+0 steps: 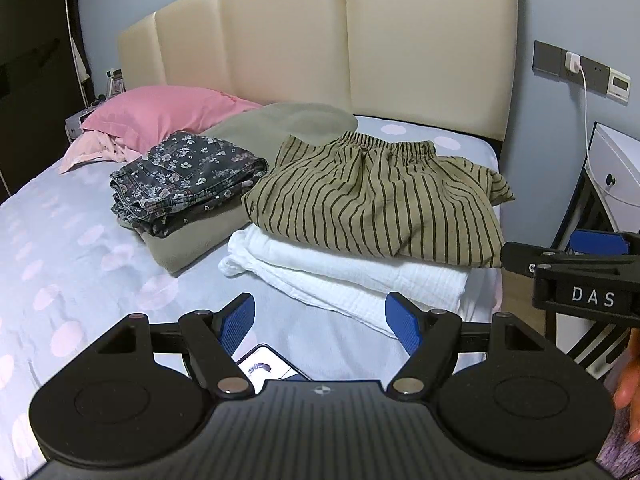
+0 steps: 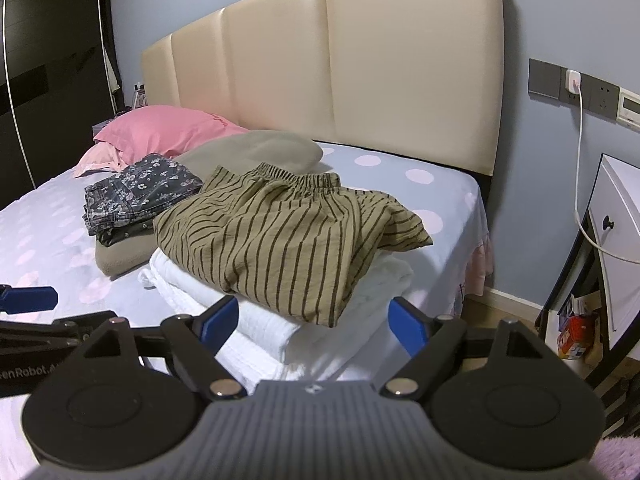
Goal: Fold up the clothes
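Observation:
An olive garment with dark stripes [image 1: 372,200] [image 2: 280,236] lies folded on top of a folded white cloth [image 1: 352,276] [image 2: 264,320] near the right edge of the bed. To its left, a dark floral garment [image 1: 188,180] [image 2: 136,192] rests folded on an olive-grey cushion [image 1: 188,244]. My left gripper [image 1: 320,320] hovers open over the sheet in front of the white cloth, nothing between its blue pads. My right gripper [image 2: 312,320] is open just above the near edge of the white cloth, its pads not pressing on anything.
A phone [image 1: 268,366] lies on the dotted sheet under the left gripper. A pink pillow [image 1: 160,114] sits at the headboard [image 1: 360,40]. A white nightstand [image 2: 616,216] and a charger cable [image 2: 578,184] stand to the right of the bed.

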A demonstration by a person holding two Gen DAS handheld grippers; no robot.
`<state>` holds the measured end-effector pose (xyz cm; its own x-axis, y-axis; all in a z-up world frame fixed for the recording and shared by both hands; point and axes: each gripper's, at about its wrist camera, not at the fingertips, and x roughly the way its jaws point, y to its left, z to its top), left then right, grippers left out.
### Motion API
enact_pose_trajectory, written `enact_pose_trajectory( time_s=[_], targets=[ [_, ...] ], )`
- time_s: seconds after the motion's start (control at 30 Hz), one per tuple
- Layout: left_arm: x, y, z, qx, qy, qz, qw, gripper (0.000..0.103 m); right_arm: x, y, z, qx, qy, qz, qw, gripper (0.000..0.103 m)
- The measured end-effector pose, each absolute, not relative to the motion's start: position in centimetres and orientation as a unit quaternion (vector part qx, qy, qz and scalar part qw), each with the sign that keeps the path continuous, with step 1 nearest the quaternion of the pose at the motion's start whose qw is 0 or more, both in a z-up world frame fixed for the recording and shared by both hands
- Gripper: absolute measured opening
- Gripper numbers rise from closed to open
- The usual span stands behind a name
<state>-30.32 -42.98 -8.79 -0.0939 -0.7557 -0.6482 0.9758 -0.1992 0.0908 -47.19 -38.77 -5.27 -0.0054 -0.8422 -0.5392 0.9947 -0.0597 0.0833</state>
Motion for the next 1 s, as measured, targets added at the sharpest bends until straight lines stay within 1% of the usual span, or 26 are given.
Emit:
enact_pose_trajectory(
  time_s=[0.6,1.0],
  targets=[
    [-30.57,-43.12,-8.65,0.293,0.194,-0.717,0.602,0.071,-47.07,-39.14,-5.64,0.236,0.178,-0.687,0.664,0.084],
    [-30.93,-43.05,-8.62,0.298,0.186,-0.719,0.600,0.071,-47.10,-39.22,-5.71,0.238,0.181,-0.686,0.663,0.084]
  ],
)
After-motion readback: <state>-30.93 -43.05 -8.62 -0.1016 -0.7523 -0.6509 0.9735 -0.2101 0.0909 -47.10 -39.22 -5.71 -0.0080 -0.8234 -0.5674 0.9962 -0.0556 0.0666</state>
